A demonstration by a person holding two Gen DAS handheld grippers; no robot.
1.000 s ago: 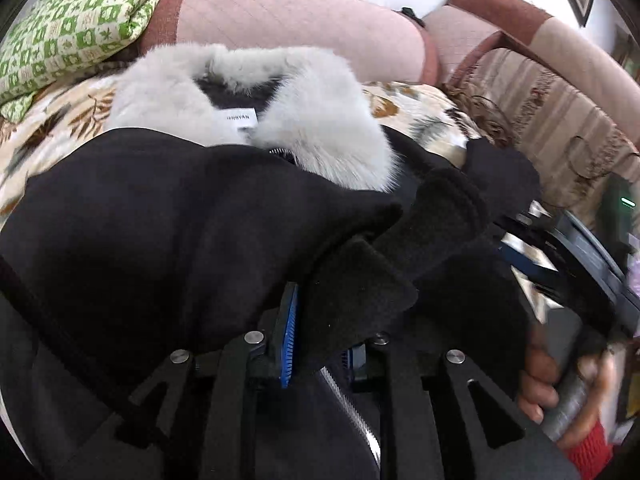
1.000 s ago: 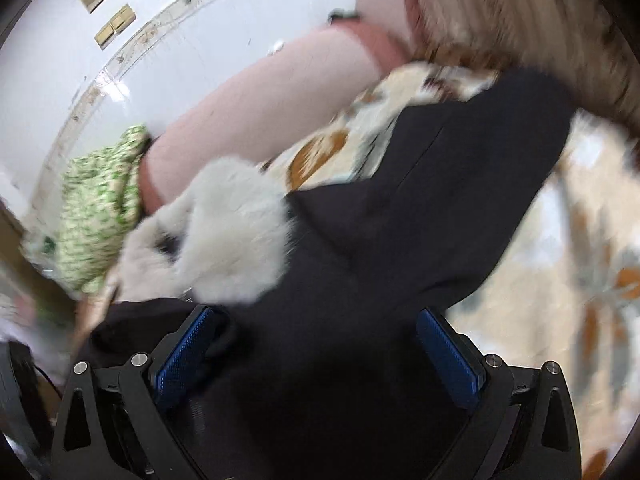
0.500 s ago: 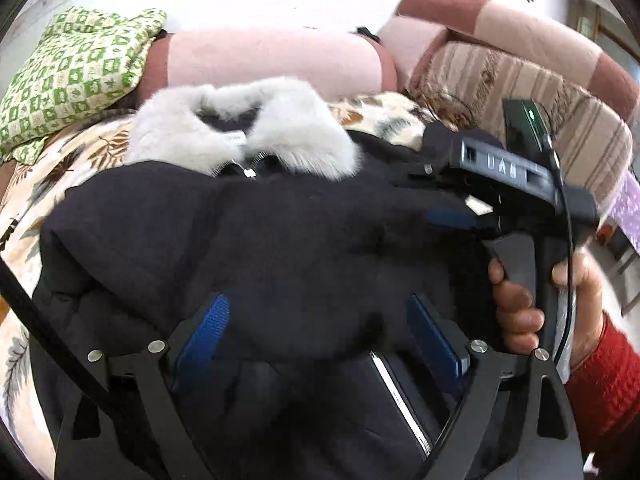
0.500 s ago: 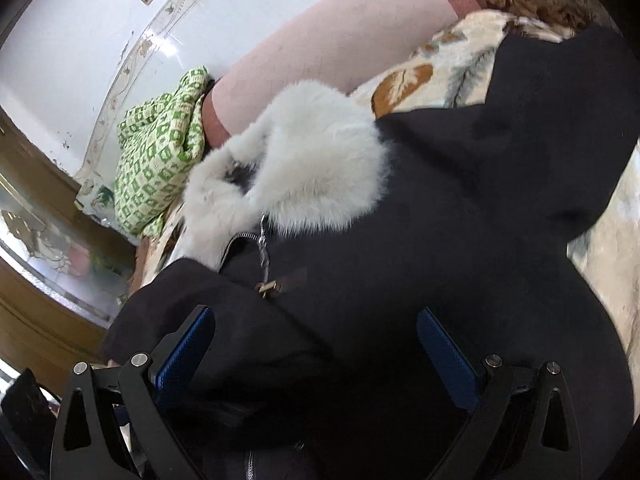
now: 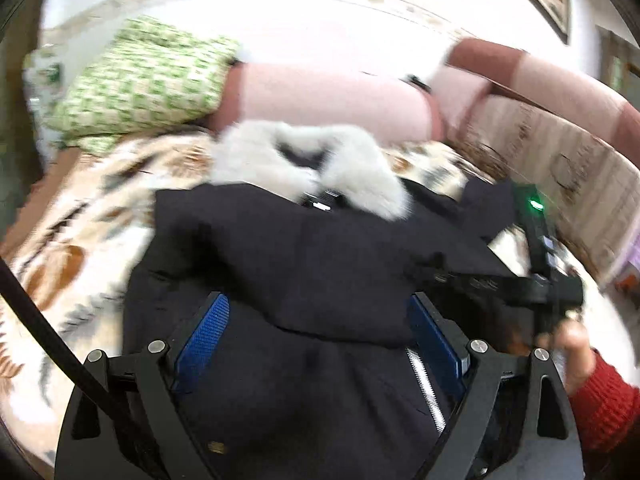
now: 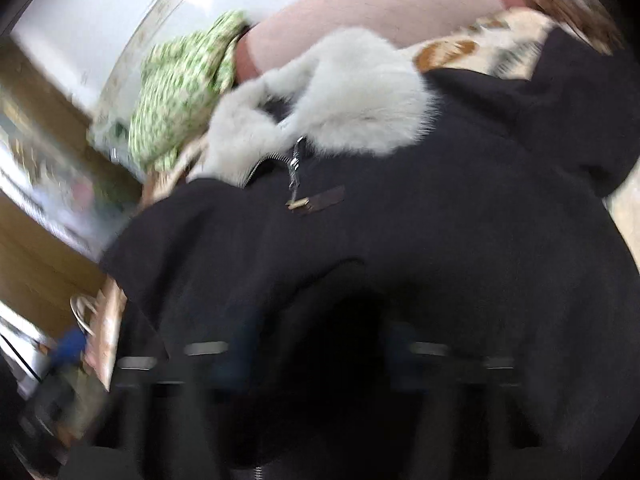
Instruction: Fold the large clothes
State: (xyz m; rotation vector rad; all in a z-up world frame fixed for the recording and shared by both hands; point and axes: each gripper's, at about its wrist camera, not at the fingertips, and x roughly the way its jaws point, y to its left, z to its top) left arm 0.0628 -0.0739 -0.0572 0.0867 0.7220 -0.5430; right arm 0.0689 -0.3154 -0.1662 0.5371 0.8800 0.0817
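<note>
A black coat [image 5: 320,264] with a white fur collar [image 5: 304,160] lies on a leaf-patterned sofa cover [image 5: 80,232], its sleeves folded in over the front. My left gripper [image 5: 320,328] is open above the coat's lower front and holds nothing. The right gripper's body [image 5: 540,272] shows at the coat's right side, with the hand in a red sleeve. In the right wrist view the coat [image 6: 400,240], fur collar [image 6: 340,112] and zip pull [image 6: 294,172] show. My right gripper [image 6: 320,352] is motion-blurred over the dark cloth; its jaws cannot be read.
A pink sofa backrest [image 5: 328,96] runs behind the coat. A green patterned cushion [image 5: 140,84] lies at the back left. A striped armrest [image 5: 560,168] stands at the right. Wooden furniture [image 6: 40,256] shows at the left in the right wrist view.
My left gripper, shut on the coat a second ago, has opened and pulled back. The right gripper has moved down toward the coat and blurred.
</note>
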